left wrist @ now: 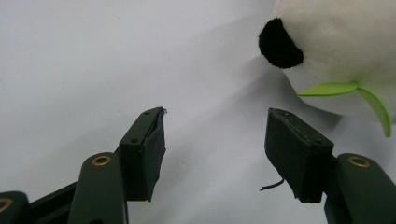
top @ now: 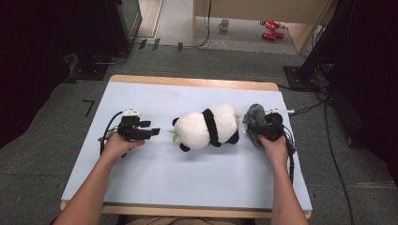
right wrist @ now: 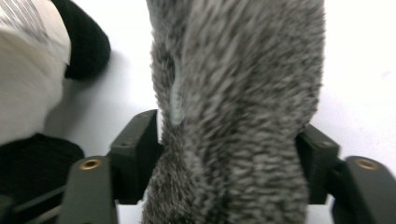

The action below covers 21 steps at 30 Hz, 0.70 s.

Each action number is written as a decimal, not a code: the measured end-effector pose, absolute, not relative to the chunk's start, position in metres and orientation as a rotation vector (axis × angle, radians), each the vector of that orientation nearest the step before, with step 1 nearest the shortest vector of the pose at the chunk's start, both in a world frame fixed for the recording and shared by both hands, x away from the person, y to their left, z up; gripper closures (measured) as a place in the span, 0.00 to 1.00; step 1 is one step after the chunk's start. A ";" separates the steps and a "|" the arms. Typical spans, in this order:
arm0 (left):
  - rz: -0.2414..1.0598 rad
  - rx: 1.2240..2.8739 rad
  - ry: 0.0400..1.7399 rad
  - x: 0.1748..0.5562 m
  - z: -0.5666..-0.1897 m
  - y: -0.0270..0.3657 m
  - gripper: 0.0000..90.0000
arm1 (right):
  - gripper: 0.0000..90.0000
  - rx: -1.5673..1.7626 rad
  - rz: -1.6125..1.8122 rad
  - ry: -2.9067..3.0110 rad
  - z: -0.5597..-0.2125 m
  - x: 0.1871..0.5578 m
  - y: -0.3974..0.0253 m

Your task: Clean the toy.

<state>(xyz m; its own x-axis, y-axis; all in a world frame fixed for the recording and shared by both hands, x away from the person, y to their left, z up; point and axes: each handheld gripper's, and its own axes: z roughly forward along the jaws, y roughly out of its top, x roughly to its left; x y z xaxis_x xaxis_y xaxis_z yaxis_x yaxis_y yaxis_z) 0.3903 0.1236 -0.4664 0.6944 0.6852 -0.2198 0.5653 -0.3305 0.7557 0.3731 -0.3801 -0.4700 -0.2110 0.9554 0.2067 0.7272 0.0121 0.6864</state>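
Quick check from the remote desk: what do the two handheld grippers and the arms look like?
Both grippers are black, each with a black cable trailing back. The left gripper carries a white part on top; its fingers are dark blocky pads fixed on with brass-coloured screws, like the right gripper's. The forearms are bare, with no sleeves.

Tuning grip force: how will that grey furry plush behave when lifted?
The grey furry plush toy bulges around the right hand-held gripper, whose jaws press its sides, so it is probably soft and squashy. Likely light, floppy above the grip. The long pile may slip slightly.
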 end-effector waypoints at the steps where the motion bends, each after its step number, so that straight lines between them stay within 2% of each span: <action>1: 0.175 2.025 0.959 0.390 -0.466 0.124 0.42 | 0.30 1.733 1.016 1.966 -0.468 0.372 -0.381; 7: 0.175 2.018 0.955 0.388 -0.465 0.125 0.42 | 0.25 1.733 1.041 1.937 -0.456 0.362 -0.384; 21: 0.184 2.043 0.901 0.374 -0.464 0.126 0.42 | 0.25 1.694 0.978 1.950 -0.434 0.320 -0.390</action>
<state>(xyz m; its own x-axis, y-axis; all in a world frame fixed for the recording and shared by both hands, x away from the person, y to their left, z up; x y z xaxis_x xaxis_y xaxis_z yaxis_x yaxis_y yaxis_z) 0.3743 0.1259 -0.4642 0.7267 0.6590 -0.1939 0.5303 -0.3588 0.7682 0.3201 -0.3896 -0.4341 -0.2034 0.9664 0.1571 0.7038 0.0328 0.7097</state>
